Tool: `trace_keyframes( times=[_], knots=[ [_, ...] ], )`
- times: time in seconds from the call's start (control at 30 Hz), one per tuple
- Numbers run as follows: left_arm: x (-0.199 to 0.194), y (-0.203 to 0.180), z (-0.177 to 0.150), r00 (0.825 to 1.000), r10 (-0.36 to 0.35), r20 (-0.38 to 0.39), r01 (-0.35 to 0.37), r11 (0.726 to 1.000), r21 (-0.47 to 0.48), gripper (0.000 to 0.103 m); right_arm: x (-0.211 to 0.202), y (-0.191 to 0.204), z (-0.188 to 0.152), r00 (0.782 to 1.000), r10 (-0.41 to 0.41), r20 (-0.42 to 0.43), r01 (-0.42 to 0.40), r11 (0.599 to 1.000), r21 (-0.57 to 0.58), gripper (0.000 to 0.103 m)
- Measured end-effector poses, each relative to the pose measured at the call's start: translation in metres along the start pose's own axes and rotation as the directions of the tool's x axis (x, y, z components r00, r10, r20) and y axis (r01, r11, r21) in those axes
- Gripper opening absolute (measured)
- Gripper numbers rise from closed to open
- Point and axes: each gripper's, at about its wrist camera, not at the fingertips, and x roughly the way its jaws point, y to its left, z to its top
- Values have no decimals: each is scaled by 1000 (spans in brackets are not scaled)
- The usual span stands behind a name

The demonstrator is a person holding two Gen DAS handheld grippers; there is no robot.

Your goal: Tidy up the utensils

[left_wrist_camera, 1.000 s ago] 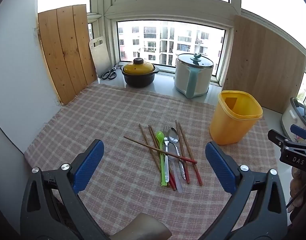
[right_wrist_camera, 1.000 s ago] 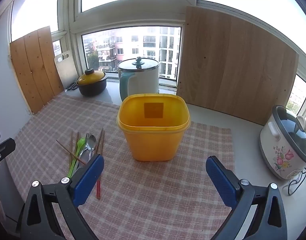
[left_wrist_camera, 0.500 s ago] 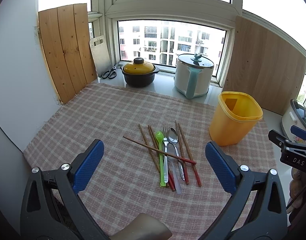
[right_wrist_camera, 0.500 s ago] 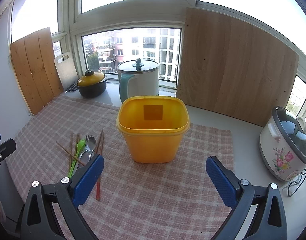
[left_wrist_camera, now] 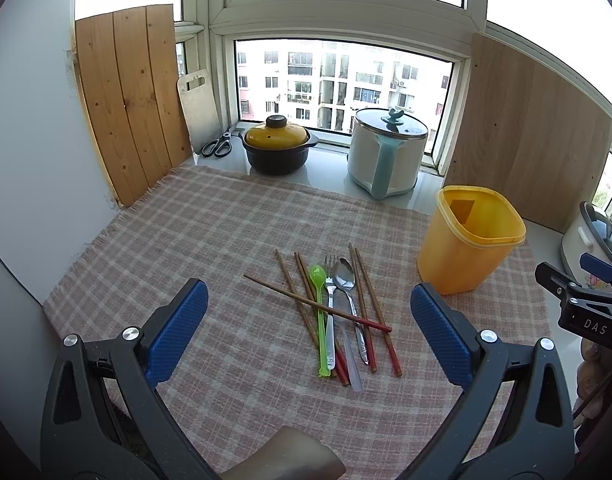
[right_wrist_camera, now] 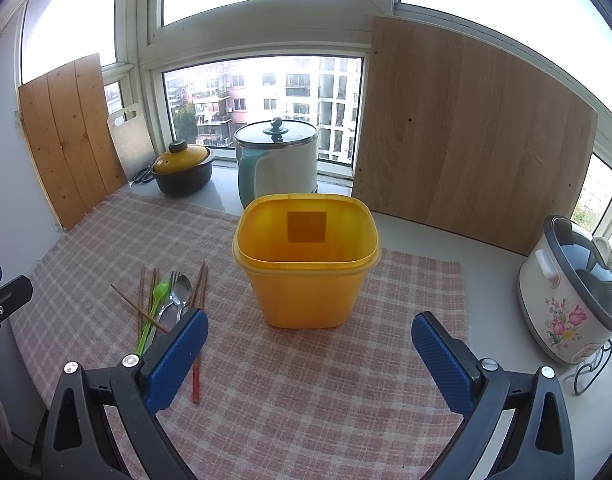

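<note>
left gripper (left_wrist_camera: 308, 326): spread wide, nothing between the blue pads, held above the checked cloth (left_wrist_camera: 193, 240) with the utensil pile ahead between the fingers.
right gripper (right_wrist_camera: 308, 346): also spread wide and holding nothing, facing the yellow container (right_wrist_camera: 306, 276).
utensil pile: green plastic spoon (left_wrist_camera: 320, 316), fork (left_wrist_camera: 330, 300), metal spoon (left_wrist_camera: 346, 284) and several chopsticks (left_wrist_camera: 362, 300) lie side by side on the cloth, just left of the container; one chopstick (left_wrist_camera: 306, 300) lies slantwise across the rest.
container: upright on the cloth, open top, apart from the pile.
hidden in right view: the near ends of the utensils sit behind the left blue pad (right_wrist_camera: 177, 358); only one red chopstick end shows below it.
cut off in left view: the floral rice cooker (left_wrist_camera: 590, 236) is clipped at the right edge; the right view shows it whole (right_wrist_camera: 574, 300) on the bare counter.
hard to make out: the dark square inside the container's far wall, sticker or mark, cannot tell.
back ledge: yellow-lidded dark pot (left_wrist_camera: 277, 146), white pot with teal handle (left_wrist_camera: 388, 156), scissors (left_wrist_camera: 217, 146).
</note>
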Motion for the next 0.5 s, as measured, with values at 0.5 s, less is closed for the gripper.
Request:
trace_keyframes(
  times=[0.5],
  knots=[
    [1, -2, 2, 1000, -1, -2, 1, 1000, -4, 103, 4, 1, 1, 1000, -2, -2, 2, 1000, 0, 103]
  ],
)
